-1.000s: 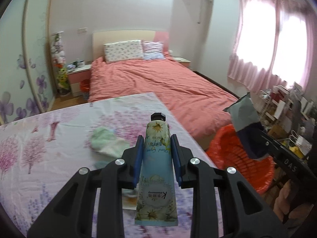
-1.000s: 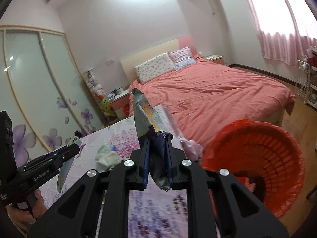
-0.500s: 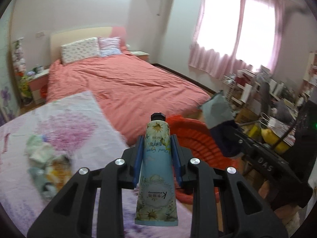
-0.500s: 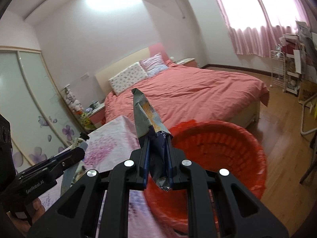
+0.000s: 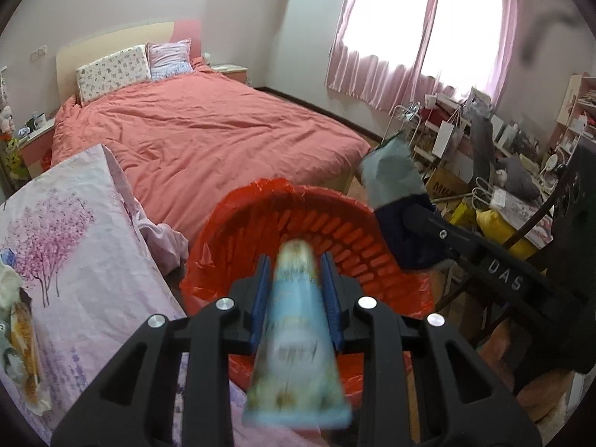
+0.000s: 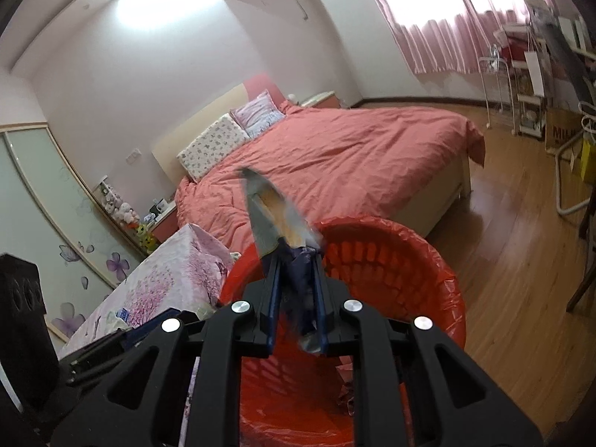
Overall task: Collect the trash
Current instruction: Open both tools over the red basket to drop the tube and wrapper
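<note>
A red basket lined with a red bag stands on the floor beside the floral-cloth table. My left gripper hangs over its near rim. The pale blue hand-cream tube between its blue pads is smeared with blur, its cap is hidden, and a thin gap shows beside it. My right gripper is shut on a crumpled silver and dark blue wrapper above the basket. That wrapper also shows at the right of the left wrist view.
Crumpled tissue and packaging lie at the table's left edge. A bed with a salmon cover stands behind the basket. Cluttered racks and shelves fill the right side, and wood floor lies to the basket's right.
Both grippers swung right and down from over the table to above the red basket. The tube, sharp and capped before, is now blurred and shifted between the left pads.
</note>
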Demonstrator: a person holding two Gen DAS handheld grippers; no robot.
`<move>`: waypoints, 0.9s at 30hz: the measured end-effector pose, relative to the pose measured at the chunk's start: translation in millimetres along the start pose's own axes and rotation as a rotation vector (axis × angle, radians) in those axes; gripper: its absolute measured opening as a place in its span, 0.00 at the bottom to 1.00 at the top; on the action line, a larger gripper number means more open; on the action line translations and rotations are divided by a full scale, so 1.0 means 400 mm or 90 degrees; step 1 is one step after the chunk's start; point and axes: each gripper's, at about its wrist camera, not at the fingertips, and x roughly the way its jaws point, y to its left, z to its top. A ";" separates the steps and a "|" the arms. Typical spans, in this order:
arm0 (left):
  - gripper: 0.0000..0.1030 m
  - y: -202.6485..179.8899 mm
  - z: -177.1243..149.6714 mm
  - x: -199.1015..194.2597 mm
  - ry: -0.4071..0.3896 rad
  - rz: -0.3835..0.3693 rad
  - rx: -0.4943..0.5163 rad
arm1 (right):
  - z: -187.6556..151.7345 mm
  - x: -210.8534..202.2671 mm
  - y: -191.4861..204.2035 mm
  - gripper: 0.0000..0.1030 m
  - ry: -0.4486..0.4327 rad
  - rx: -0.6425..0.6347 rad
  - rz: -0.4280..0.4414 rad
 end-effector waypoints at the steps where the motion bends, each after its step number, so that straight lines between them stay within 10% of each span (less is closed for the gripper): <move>1: 0.30 -0.002 -0.001 0.008 0.004 0.003 0.001 | 0.000 0.005 -0.008 0.18 0.005 0.004 0.000; 6: 0.42 0.023 -0.009 0.037 0.023 0.030 -0.012 | -0.009 0.015 -0.035 0.36 0.020 0.024 -0.005; 27: 0.55 0.283 -0.080 -0.185 -0.022 0.201 -0.058 | -0.068 0.022 0.138 0.37 0.057 -0.121 -0.017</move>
